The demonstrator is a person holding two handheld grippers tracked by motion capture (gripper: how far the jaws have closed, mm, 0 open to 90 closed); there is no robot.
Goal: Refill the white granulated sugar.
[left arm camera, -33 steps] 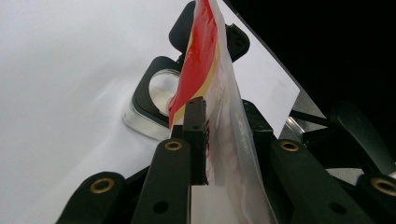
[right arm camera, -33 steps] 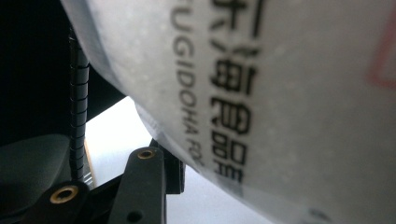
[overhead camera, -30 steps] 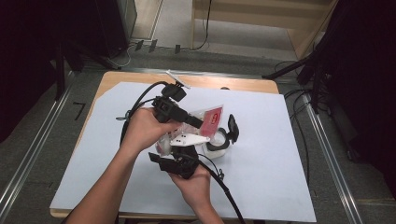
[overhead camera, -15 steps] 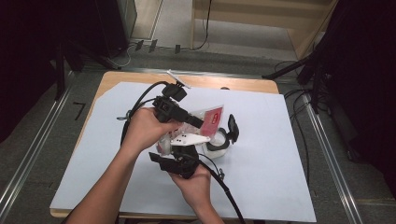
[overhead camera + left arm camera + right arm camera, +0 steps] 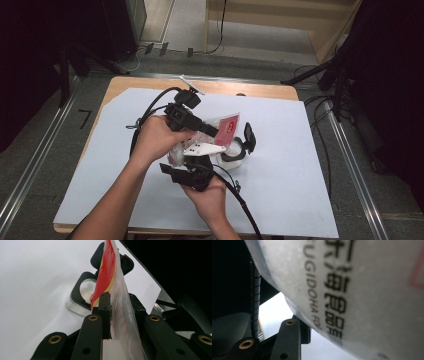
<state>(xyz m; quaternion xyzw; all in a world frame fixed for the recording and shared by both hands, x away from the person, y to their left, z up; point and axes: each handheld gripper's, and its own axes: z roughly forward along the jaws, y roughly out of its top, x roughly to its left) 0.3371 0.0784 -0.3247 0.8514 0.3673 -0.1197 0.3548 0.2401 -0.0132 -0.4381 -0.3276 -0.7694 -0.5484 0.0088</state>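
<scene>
A clear plastic bag [image 5: 226, 126] with a red label hangs tilted over the middle of the table. My left gripper [image 5: 214, 131] reaches in from the upper left and is shut on it; in the left gripper view the bag [image 5: 108, 272] stands edge-on between the jaws of that gripper [image 5: 117, 300]. Below it sits a clear container [image 5: 234, 153] with a black rim [image 5: 79, 291] and a hinged black lid [image 5: 249, 136] standing open. My right gripper [image 5: 194, 172] holds the bag's lower end from the near side. Printed text on the bag [image 5: 352, 290] hides one jaw in the right gripper view.
A white sheet [image 5: 300, 165] covers most of the wooden table [image 5: 260, 91]. Black cables [image 5: 150, 112] trail from both grippers across the sheet. A small white strip [image 5: 191, 84] lies at the far edge. Metal rails [image 5: 350, 165] run along both sides of the table.
</scene>
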